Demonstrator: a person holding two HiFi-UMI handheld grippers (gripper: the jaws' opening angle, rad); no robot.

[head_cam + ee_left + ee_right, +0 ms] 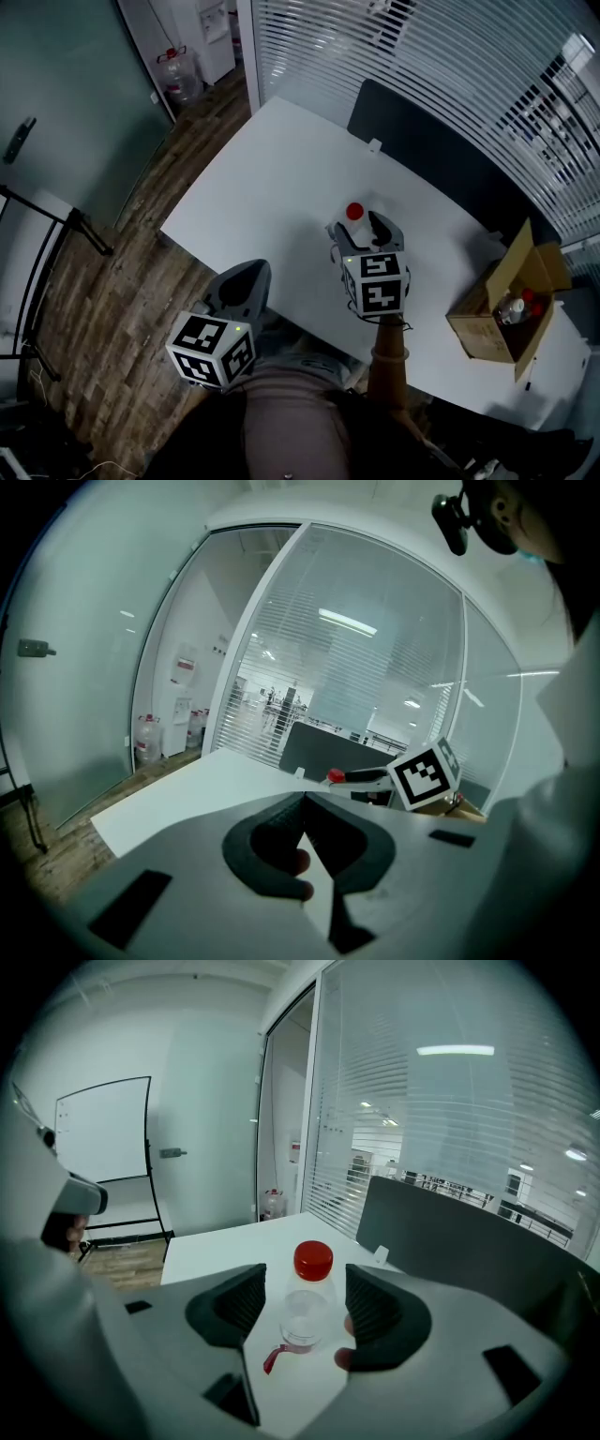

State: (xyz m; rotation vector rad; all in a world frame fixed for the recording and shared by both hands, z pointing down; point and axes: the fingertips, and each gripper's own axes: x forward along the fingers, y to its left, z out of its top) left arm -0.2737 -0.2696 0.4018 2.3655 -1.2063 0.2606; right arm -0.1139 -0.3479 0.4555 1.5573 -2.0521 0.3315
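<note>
A white, smooth tabletop is seen above a floor of wood planks, in a room closed in by glass walls hung with slatted blinds. A dark upright panel is set along the tabletop's far edge. An open cardboard box is stood near its right end, and small bottles are seen inside it. A clear plastic bottle, round and topped with a red cap, is stood upright near the tabletop's near edge. It is flanked by the ribbed dark pads of the right gripper, whose jaws are held released on either side of it with a narrow gap left to each pad. A red strip is curled at the bottle's base. The left gripper is held off the near edge, over the floor, with its jaws clenched tip to tip on nothing. Bare white surface is left open to the left of the bottle and beyond it.
</note>
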